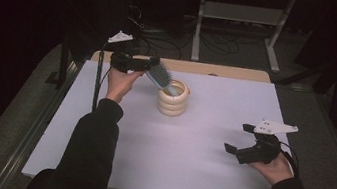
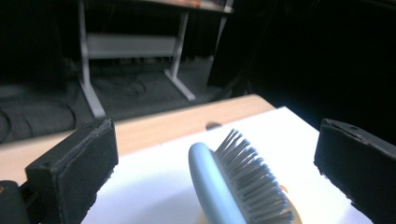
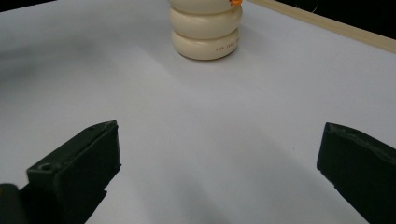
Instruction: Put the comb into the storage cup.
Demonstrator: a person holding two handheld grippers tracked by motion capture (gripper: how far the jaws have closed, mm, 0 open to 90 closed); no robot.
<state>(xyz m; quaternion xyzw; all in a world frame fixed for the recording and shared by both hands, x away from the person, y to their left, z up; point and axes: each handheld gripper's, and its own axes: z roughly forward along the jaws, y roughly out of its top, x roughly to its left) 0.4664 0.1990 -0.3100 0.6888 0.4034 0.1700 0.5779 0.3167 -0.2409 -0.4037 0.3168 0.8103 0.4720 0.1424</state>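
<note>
A light blue hairbrush (image 1: 160, 77) leans head up out of a cream ringed holder (image 1: 173, 99) at the back middle of the white table (image 1: 187, 158), its handle down inside. My left gripper (image 1: 153, 66) sits level around the brush head. In the left gripper view the brush (image 2: 238, 186) lies between the wide-apart jaws of the open left gripper (image 2: 217, 140), and neither pad touches it. My right gripper (image 1: 238, 138) rests open at the right of the table, holding nothing. In the right gripper view the right gripper (image 3: 219, 149) faces the holder (image 3: 205, 32) across bare table.
A wooden strip (image 1: 210, 69) runs along the table's far edge. Behind it stand a metal shelf frame (image 1: 239, 14) and cables on the dark floor. A small orange thing (image 3: 236, 2) shows at the holder's rim.
</note>
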